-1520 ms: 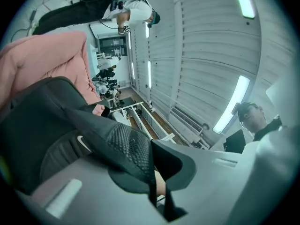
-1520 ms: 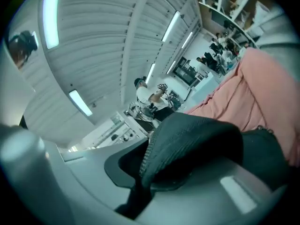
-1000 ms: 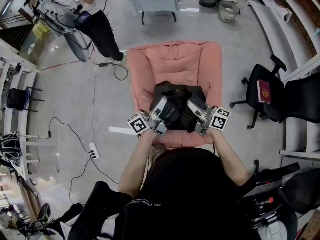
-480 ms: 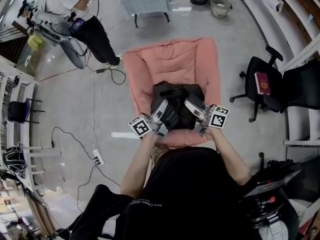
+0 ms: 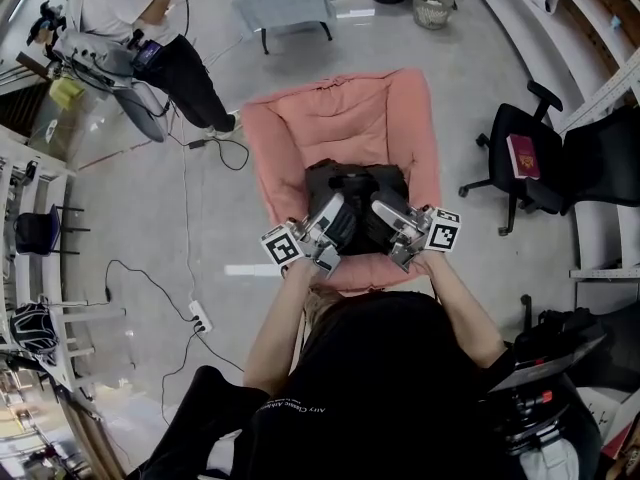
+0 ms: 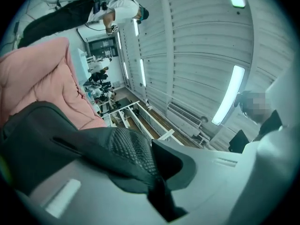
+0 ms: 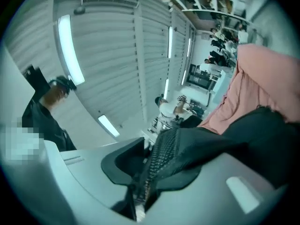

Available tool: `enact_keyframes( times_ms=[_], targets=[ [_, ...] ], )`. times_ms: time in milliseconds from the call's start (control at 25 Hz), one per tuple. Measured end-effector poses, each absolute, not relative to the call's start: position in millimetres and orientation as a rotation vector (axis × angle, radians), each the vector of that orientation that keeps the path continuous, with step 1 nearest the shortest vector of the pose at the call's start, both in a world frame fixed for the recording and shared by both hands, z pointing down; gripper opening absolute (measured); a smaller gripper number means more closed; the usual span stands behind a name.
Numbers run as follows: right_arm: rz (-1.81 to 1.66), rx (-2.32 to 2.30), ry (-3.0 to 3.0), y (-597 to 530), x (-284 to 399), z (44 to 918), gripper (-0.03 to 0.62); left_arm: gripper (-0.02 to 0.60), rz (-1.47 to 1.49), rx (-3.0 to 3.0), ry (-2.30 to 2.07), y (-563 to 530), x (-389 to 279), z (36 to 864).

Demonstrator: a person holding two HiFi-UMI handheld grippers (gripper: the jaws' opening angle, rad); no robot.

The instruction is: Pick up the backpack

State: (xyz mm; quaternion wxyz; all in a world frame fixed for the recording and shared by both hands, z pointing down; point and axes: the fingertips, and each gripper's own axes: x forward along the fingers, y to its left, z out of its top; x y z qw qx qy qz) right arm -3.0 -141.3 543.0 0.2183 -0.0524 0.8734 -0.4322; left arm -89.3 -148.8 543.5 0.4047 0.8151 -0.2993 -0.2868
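The backpack [image 5: 356,182] lies on the seat of the pink chair [image 5: 340,118], right in front of me, and I have a gripper on each side of it. My left gripper [image 5: 333,216] is pinched almost flat on the left strap [image 6: 126,146], mesh side up. My right gripper [image 5: 386,212] has just been letting its jaws out. The right strap [image 7: 165,159] runs between them, and the pads look to me to be touching it, though only lightly. Before lifting I would squeeze the right side firm, deep on the padded part. Then I would raise both hands together and level, so the bag leaves the cushion without swinging or slipping out of one side.
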Motion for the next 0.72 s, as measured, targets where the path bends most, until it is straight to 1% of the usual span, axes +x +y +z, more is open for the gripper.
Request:
enact_keyframes(
  times_ms=[40,80,120,280,480,720],
  targets=[
    [-1.175,-0.197,2.513,-139,-10,552,0.08,0.013,-0.717,2.062,-0.735,-144,-88,543],
    [-1.149,-0.236,2.595,-136,-16,559,0.046,0.012,-0.718,2.062,-0.721,-140,-89,543],
    [-1.128,-0.26,2.651,-133,-20,563,0.041,0.011,-0.73,2.057,-0.705,-138,-90,543],
    [-1.085,-0.298,2.681,-152,-24,558,0.043,0.009,-0.746,2.059,-0.69,-146,-92,534],
    [-1.077,-0.34,2.612,-173,-8,544,0.052,0.008,-0.544,2.175,-0.821,-155,-87,531],
    [-1.071,-0.359,2.645,-170,-5,533,0.054,0.009,-0.563,2.184,-0.882,-152,-92,518]
  ],
)
